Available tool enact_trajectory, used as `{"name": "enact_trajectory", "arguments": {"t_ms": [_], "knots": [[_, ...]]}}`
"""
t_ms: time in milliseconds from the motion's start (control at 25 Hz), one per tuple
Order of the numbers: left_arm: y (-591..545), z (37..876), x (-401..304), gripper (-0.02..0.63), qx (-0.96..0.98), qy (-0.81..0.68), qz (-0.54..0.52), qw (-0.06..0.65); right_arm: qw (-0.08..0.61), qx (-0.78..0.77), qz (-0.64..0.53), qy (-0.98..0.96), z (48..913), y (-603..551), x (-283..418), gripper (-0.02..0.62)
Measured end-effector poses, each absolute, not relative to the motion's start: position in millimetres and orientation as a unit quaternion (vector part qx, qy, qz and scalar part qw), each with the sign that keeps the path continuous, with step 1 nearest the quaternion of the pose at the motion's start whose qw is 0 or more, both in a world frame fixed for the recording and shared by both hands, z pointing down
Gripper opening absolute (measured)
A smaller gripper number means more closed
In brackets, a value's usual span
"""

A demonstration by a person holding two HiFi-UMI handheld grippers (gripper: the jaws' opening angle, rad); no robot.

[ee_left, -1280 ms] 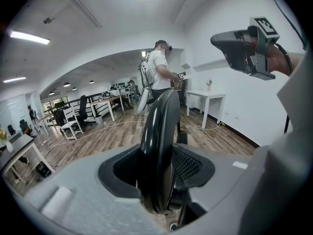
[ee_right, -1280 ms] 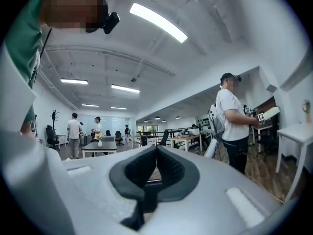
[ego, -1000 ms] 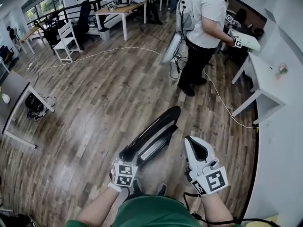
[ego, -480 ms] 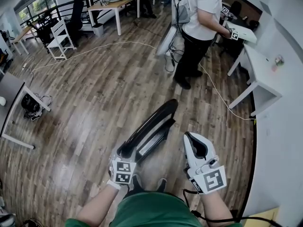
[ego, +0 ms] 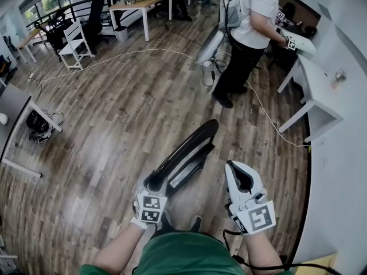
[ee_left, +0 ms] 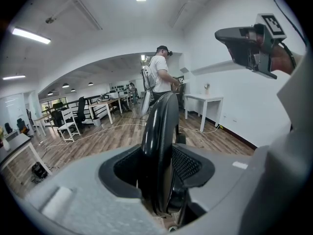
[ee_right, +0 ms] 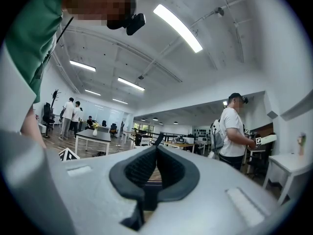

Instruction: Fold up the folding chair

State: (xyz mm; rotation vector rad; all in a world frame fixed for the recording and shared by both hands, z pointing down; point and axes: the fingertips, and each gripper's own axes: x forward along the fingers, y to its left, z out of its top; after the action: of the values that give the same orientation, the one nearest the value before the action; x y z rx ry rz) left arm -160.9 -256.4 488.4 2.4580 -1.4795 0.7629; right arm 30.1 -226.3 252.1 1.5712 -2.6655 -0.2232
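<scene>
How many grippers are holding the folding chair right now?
1. The left gripper clamps the near end of the black folding chair; the right gripper hangs beside it, shut and empty.

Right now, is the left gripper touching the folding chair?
Touching. In the left gripper view, the left gripper has its pads pressed against both sides of the folding chair, on its black curved edge.

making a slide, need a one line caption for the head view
Left gripper clamped on the edge of the black folding chair, right gripper shut and empty beside it, over a wooden floor.
</scene>
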Motion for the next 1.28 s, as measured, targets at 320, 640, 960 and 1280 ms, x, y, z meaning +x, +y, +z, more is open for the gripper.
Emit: {"name": "enact_trajectory", "arguments": {"t_ms": [320, 640, 960, 1280], "knots": [[-257.3, 486.8, -162.2, 0.199, 0.824, -0.498, 0.255, 0.085, 0.020, 0.505, -0.072, -0.860, 253.5, -227.7, 28.4, 0.005], [-256.1, 488.1, -160.3, 0.196, 0.828, -0.493, 0.255, 0.084, 0.022, 0.506, -0.069, -0.860, 257.8, -232.1, 27.2, 0.005], [-259.1, 487.9, -163.5, 0.196, 0.828, -0.494, 0.253, 0.082, 0.024, 0.502, -0.067, -0.862, 260.8, -234.9, 23.3, 0.005], [-258.6, 488.9, -161.3, 0.196, 0.826, -0.495, 0.256, 0.086, 0.025, 0.499, -0.065, -0.864, 262.4, -238.6, 24.4, 0.003]]}}
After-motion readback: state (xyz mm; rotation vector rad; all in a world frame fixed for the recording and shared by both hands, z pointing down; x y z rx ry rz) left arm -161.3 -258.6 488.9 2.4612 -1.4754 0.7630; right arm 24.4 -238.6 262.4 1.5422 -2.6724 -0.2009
